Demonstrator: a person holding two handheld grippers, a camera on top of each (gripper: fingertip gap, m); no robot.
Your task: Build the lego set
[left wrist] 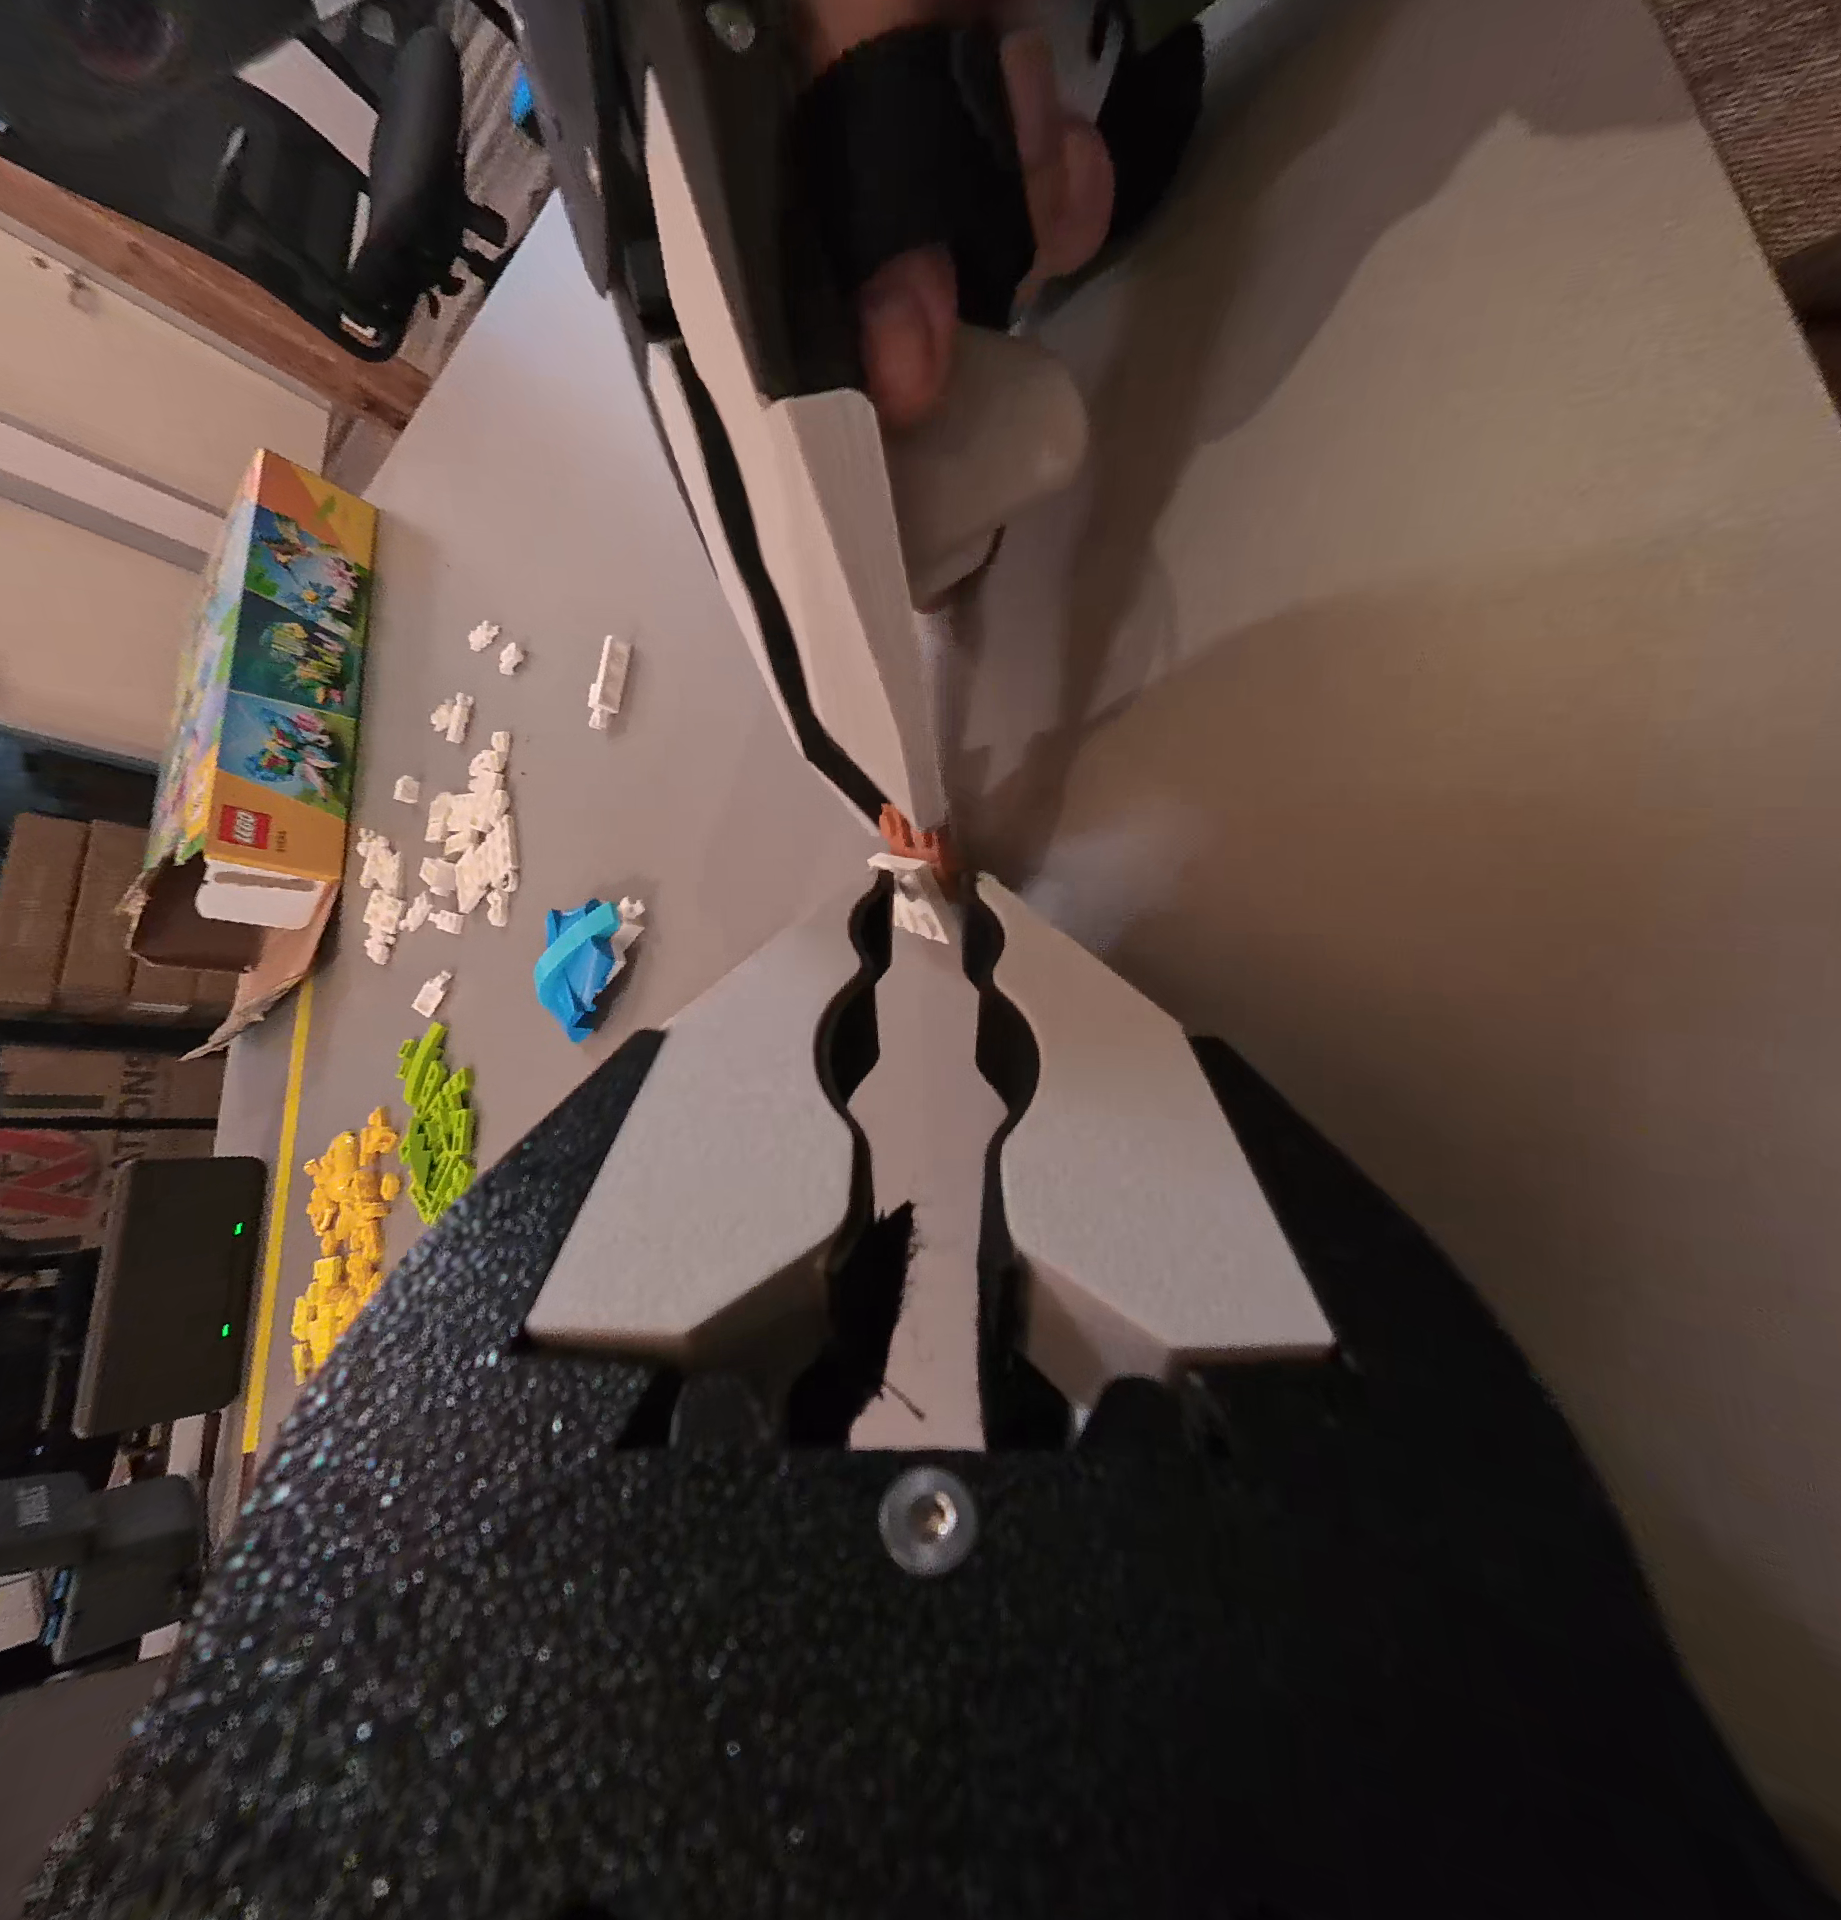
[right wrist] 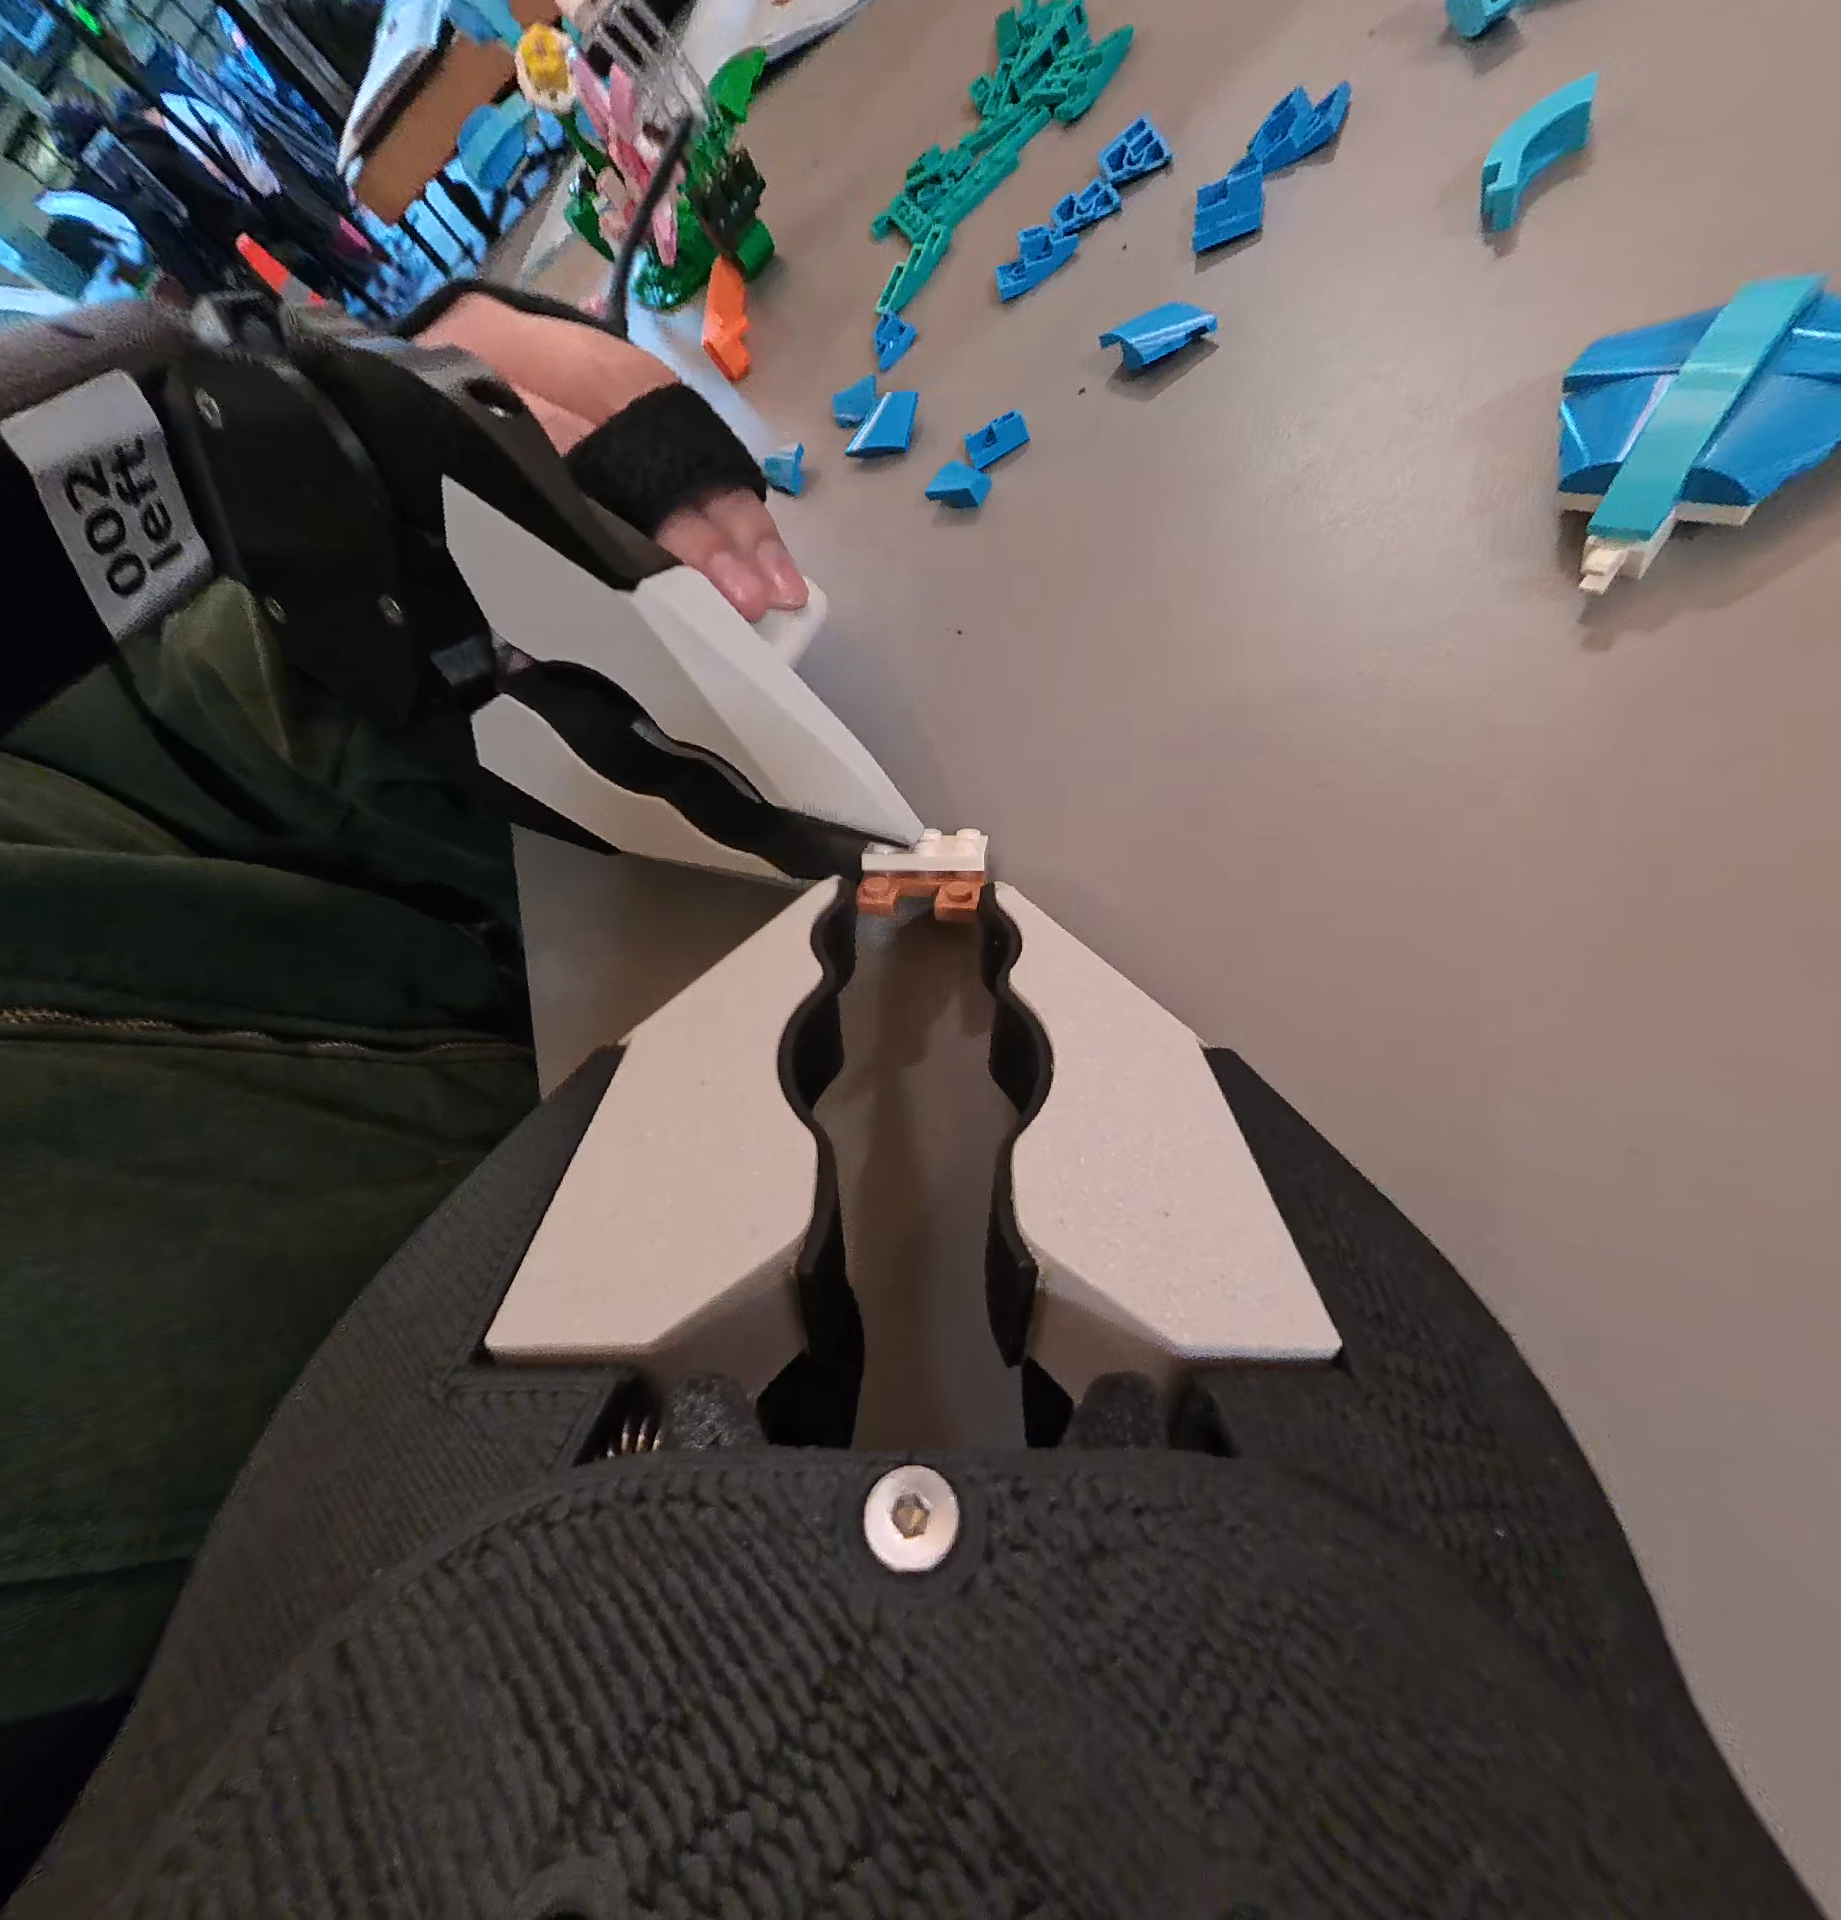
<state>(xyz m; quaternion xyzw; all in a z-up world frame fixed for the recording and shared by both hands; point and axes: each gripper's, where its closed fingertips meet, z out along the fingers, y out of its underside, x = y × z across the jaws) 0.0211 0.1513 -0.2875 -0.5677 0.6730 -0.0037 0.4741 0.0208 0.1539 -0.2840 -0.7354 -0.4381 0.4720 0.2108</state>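
Near the centre of both wrist views, two grippers meet tip to tip above the grey worktop [right wrist: 1311, 935]. The right gripper [right wrist: 921, 904] is narrowed onto a small brown brick piece [right wrist: 921, 899], a pad against each end. The left gripper [left wrist: 921, 899] pinches a small white plate [left wrist: 918, 906] that sits against the brown piece. At the left of the left wrist view lie a colourful box [left wrist: 261, 675], white bricks [left wrist: 459, 831], lime bricks [left wrist: 438, 1132] and yellow bricks [left wrist: 344, 1236]. At the upper right of the right wrist view lie blue bricks [right wrist: 1082, 281], teal-green bricks [right wrist: 999, 114] and a blue winged assembly [right wrist: 1716, 416].
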